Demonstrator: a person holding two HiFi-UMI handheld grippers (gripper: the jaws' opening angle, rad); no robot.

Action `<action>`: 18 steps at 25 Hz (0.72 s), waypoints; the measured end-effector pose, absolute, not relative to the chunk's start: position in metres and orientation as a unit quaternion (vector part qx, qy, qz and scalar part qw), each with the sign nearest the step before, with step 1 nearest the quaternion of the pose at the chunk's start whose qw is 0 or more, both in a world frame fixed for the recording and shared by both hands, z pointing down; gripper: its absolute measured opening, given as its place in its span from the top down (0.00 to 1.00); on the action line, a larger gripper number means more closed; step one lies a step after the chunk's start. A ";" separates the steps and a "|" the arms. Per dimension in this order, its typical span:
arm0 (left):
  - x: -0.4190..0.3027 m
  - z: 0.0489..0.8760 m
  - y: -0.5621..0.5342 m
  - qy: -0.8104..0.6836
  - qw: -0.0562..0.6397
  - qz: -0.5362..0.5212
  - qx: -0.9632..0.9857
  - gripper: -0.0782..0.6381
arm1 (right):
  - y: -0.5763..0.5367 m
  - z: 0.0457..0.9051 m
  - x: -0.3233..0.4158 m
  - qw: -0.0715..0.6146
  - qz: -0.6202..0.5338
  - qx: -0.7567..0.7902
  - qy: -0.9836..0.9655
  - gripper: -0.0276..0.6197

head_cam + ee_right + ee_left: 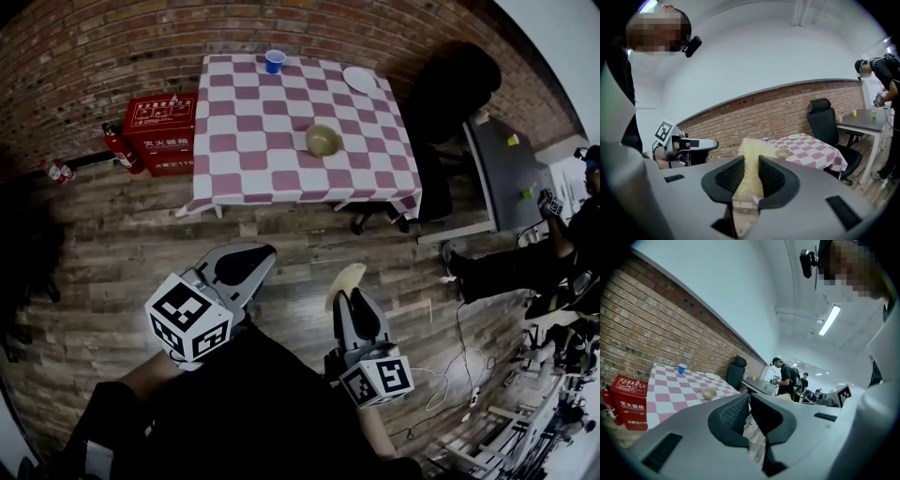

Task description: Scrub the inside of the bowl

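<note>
Above the floor [122,253], right gripper [348,300] jaws clamped on a scrubber [344,278] — loofah, perhaps — left gripper [255,257] jaws nearly closed, empty.

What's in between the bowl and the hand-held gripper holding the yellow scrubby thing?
Only bare wooden floor and checkered tablecloth separate the bowl from the scrubber in the right hand-held gripper, as the head view shows.

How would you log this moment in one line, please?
left gripper shut, empty | right gripper shut on loofah | bowl on table, untouched

I hold both low: left gripper [251,261] jaws together, empty; right gripper [347,298] clamped on a loofah scrubber [343,279].
</note>
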State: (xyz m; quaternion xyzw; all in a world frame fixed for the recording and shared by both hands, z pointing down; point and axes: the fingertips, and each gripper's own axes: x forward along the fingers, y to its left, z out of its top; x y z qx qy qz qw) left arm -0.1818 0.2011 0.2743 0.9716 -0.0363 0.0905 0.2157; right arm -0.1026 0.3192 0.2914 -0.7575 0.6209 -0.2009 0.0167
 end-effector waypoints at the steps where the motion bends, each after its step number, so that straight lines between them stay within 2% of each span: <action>1: -0.179 0.274 0.184 -0.031 0.217 0.090 0.972 0.86 | 0.303 0.291 -0.099 0.016 -0.203 -0.761 0.616 0.80; 10: -0.160 0.281 0.074 -0.008 0.214 0.079 0.974 0.86 | 0.222 0.303 -0.078 -0.001 -0.235 -0.783 0.576 0.80; 18: -0.114 0.303 0.053 -0.005 0.236 0.097 0.967 0.86 | 0.190 0.323 -0.033 0.015 -0.253 -0.778 0.575 0.80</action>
